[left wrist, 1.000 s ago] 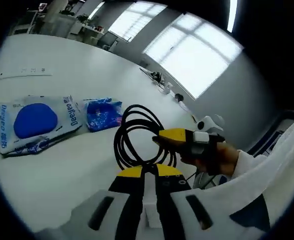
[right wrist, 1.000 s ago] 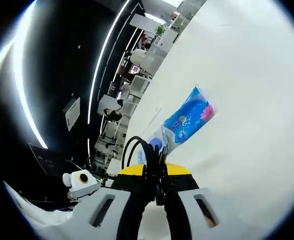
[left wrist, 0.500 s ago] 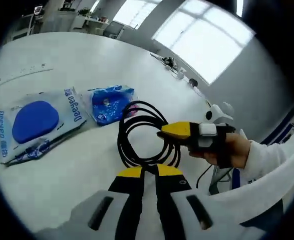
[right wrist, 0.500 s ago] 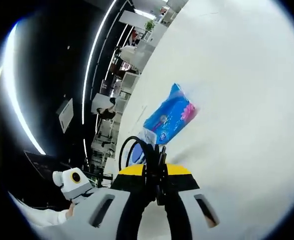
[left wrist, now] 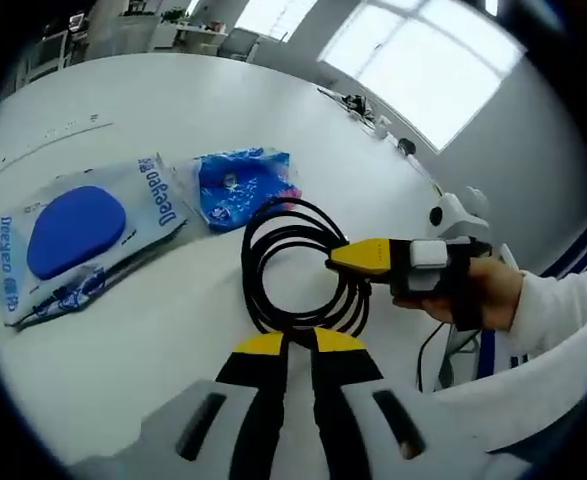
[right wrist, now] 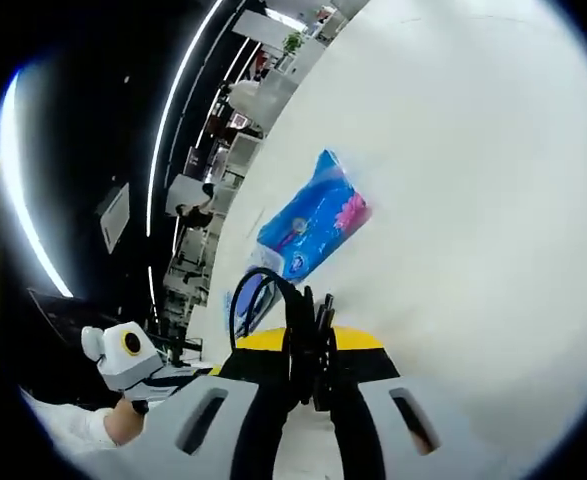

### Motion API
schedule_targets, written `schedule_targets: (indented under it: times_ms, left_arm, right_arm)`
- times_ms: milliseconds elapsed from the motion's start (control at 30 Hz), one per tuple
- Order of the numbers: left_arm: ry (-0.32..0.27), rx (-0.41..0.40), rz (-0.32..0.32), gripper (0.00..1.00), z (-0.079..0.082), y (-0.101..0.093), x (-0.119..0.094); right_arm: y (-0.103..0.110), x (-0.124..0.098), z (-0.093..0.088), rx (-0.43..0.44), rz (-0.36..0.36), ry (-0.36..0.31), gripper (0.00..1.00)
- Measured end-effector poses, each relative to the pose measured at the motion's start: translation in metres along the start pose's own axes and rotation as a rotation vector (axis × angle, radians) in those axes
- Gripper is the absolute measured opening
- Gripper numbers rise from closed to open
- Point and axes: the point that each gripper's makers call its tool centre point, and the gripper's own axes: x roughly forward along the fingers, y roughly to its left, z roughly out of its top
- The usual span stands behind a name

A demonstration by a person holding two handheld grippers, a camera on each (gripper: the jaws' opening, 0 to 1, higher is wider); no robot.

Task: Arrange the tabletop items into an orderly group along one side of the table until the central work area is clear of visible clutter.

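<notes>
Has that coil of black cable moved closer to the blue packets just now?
Cannot tell: the black cable coil sits about as near the small blue packet as before; the camera itself shifted.

cable coil (left wrist: 298, 268) | lowered toward table (left wrist: 123, 350) (right gripper (left wrist: 335, 262) carrying it) | nearer blue packet (left wrist: 241, 185)

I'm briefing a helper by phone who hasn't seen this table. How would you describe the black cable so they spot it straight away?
Start from the white table. Two blue packets lie there, a large flat pack and a smaller crinkled one. Next to the smaller one is the black cable, wound into a round coil, with the right tongs shut on its loops; it is the lone black, ring-shaped item there.
</notes>
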Motion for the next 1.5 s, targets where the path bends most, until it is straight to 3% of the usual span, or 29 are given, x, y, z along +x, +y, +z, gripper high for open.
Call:
schedule_targets:
  times_ms: [133,233,300,467,733,900,1033,1167,1367,1433,1500]
  left_arm:
    - [0.033,0.001,0.023,0.05,-0.005,0.005,0.006]
    - [0.045,0.005,0.028,0.05,-0.007,0.004,0.008]
    - [0.053,0.006,0.030,0.05,-0.009,0.003,0.010]
    - [0.052,-0.002,0.040,0.05,-0.008,0.003,0.010]
    - [0.052,-0.002,0.054,0.05,-0.008,0.002,0.009]
    - [0.051,-0.008,0.059,0.04,-0.008,0.002,0.009]
    - [0.046,-0.011,0.060,0.04,-0.006,0.005,0.010]
    - [0.042,-0.015,0.064,0.04,-0.005,0.007,0.011]
    - [0.035,0.002,0.071,0.05,-0.005,0.009,0.011]
    - [0.034,0.032,0.083,0.06,-0.005,0.009,0.010]
    - [0.017,0.130,0.102,0.10,-0.002,0.011,0.009]
  right_arm:
    - [0.002,0.003,0.001,-0.070,-0.008,0.007,0.13]
    - [-0.005,0.005,0.001,-0.212,-0.067,0.039,0.15]
    - [-0.007,0.006,0.001,-0.254,-0.092,0.043,0.15]
    - [-0.006,0.011,0.002,-0.246,-0.087,0.022,0.25]
    - [-0.004,0.006,0.007,-0.373,-0.122,0.010,0.39]
    - [0.007,-0.004,0.021,-0.433,-0.087,-0.053,0.37]
    - [0.014,-0.012,0.027,-0.500,-0.081,-0.065,0.42]
    - [0.012,-0.018,0.022,-0.579,-0.105,-0.027,0.50]
    - [0.015,-0.028,0.008,-0.589,-0.106,-0.020,0.56]
    - [0.015,-0.030,0.005,-0.587,-0.105,-0.018,0.57]
    - [0.015,-0.034,-0.001,-0.597,-0.114,-0.004,0.59]
